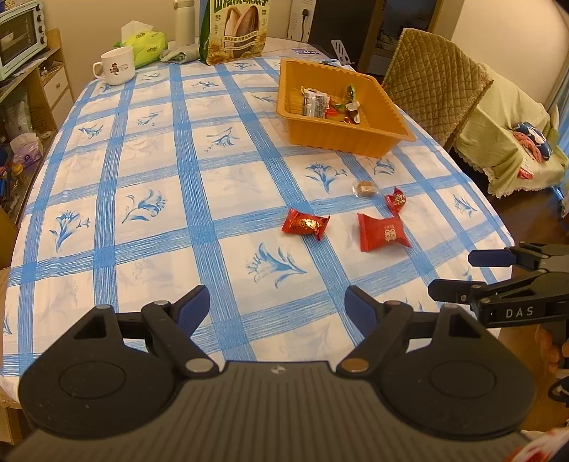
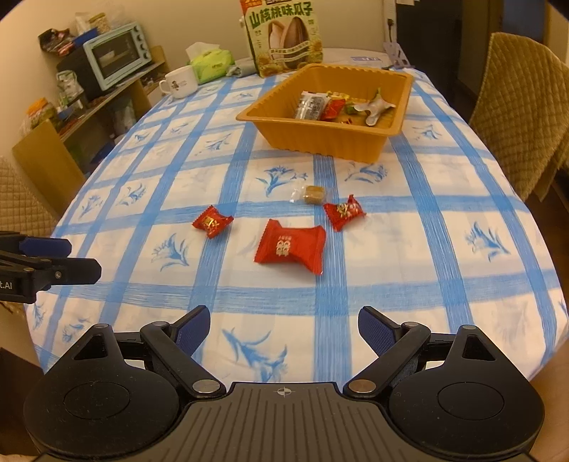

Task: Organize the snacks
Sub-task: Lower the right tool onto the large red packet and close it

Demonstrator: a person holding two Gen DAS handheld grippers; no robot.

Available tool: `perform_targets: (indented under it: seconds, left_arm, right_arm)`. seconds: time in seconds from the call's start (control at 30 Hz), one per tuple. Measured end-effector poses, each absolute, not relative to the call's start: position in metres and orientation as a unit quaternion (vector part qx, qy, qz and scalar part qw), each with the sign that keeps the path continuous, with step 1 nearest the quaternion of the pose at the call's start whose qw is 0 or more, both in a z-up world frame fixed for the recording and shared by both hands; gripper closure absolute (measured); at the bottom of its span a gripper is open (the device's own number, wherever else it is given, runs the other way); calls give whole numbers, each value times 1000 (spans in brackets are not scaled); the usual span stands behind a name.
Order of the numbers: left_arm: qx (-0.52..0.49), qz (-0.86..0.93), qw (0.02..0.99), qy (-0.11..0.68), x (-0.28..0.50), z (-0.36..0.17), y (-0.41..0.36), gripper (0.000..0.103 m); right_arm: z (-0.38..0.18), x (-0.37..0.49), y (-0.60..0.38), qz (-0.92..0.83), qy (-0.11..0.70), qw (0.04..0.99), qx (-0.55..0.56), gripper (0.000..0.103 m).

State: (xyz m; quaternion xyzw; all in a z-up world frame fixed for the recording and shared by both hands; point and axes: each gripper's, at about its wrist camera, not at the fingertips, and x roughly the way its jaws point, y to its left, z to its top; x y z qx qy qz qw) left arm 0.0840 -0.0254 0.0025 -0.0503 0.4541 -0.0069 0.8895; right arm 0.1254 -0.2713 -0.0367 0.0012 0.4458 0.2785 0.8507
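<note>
Orange tray: upper centre of the right wrist view, on the blue-checked tablecloth; holds several wrapped snacks.
Loose on the cloth, mid-frame below the tray: large red packet, small red candy to its left, second red candy to its upper right, clear-wrapped brown cube above.
Right gripper: lower frame, fingers spread wide, nothing between.
Left gripper: lower frame of its own view, fingers wide, empty.
Mug, sunflower seed bag: far end.
</note>
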Motion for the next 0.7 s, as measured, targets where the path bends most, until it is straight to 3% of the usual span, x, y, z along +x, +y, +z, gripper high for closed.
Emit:
perform_targets:
  seconds: [0.43,0.7]
  left_arm:
    - [-61,17,888,456,104,-3,-37,22]
    - [-71,39,884,461,110,-10,-42,22]
  right_arm:
    - [-37,160,-263,343,408,845,-40,13]
    - [-45,180,-254,390,386,832,-77,22]
